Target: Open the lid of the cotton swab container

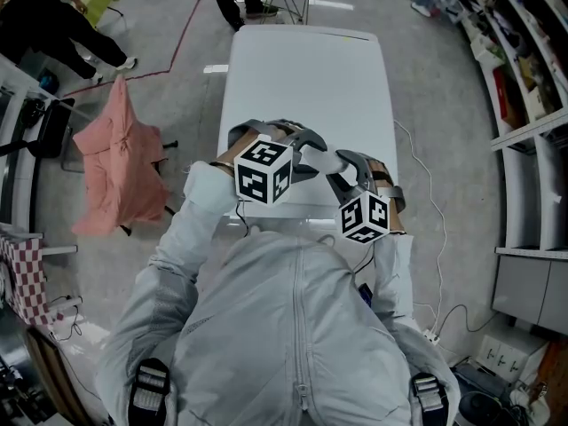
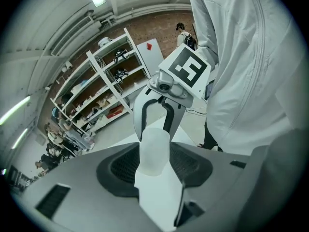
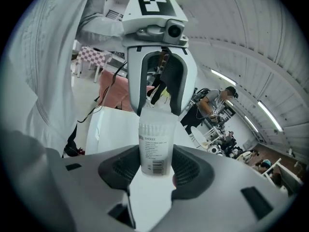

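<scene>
Plastic, frosted and see-through, is bridging the gap between two hand-held claws as a person is working over the near end of a white counter (image 1: 302, 69). The cotton swab container (image 3: 155, 138) is hanging between them. The right claw (image 3: 155, 170) is closing its dark pads on the labelled body, jaws standing wide because the tub is wide. The left claw (image 2: 154, 164) is gripping the plain frosted far end, which is looking like the lid (image 2: 154, 149), with both pads pressing on it.

The container's long axis is running from one claw to the other, left to right across the person's front. The barcoded label (image 3: 154, 162) is sitting toward the right claw. The swabs (image 3: 155, 125) are pointing their tips toward the left claw, so the mouth is probably facing left.

Doing this step well is likely meaning holding the right claw still as an anchor while the left claw is drawing or twisting the lid off straight along that axis. Pulling crookedly is risking jamming the lid. Squeezing harder is risking buckling the thin wall. Tipping the mouth downward is risking spilling swabs once the lid is coming free.
</scene>
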Motion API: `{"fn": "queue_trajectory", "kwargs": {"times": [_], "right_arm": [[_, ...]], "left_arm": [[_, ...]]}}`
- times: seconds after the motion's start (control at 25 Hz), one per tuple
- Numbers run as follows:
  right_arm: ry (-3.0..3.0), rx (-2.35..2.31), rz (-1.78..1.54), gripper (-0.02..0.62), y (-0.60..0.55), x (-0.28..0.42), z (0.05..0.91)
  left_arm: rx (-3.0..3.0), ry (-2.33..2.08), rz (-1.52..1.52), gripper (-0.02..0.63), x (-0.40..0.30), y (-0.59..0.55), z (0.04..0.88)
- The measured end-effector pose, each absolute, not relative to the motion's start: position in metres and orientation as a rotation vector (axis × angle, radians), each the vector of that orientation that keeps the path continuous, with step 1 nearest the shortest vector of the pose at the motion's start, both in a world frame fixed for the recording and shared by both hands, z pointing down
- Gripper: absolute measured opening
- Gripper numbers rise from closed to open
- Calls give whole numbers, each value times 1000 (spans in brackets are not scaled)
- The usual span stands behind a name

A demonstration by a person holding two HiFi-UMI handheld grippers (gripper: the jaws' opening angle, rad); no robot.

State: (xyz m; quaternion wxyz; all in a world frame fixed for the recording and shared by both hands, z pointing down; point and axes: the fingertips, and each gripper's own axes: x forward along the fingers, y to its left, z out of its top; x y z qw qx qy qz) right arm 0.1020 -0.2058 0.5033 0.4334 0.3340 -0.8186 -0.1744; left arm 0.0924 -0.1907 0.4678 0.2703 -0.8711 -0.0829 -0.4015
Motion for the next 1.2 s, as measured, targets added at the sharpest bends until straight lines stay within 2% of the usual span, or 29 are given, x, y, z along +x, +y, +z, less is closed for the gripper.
{"fn": "queue_trajectory", "kwargs": {"times": [0.52, 0.64, 0.8, 1.2], "right_arm": [[-2117, 891, -302, 219, -207, 114, 513], [-2171, 890, -286, 219, -203, 110, 509], [-2212, 876, -294, 219, -199, 100, 508], [-2261, 810, -366, 219, -192, 83, 500]], "left_arm": [[-2454, -3, -848, 187, 94, -214, 432], [-2484, 98, -746, 154, 100, -222, 414], [-2521, 109, -713, 78, 101, -225, 412], [-2580, 148, -675, 46, 101, -232, 412]]}}
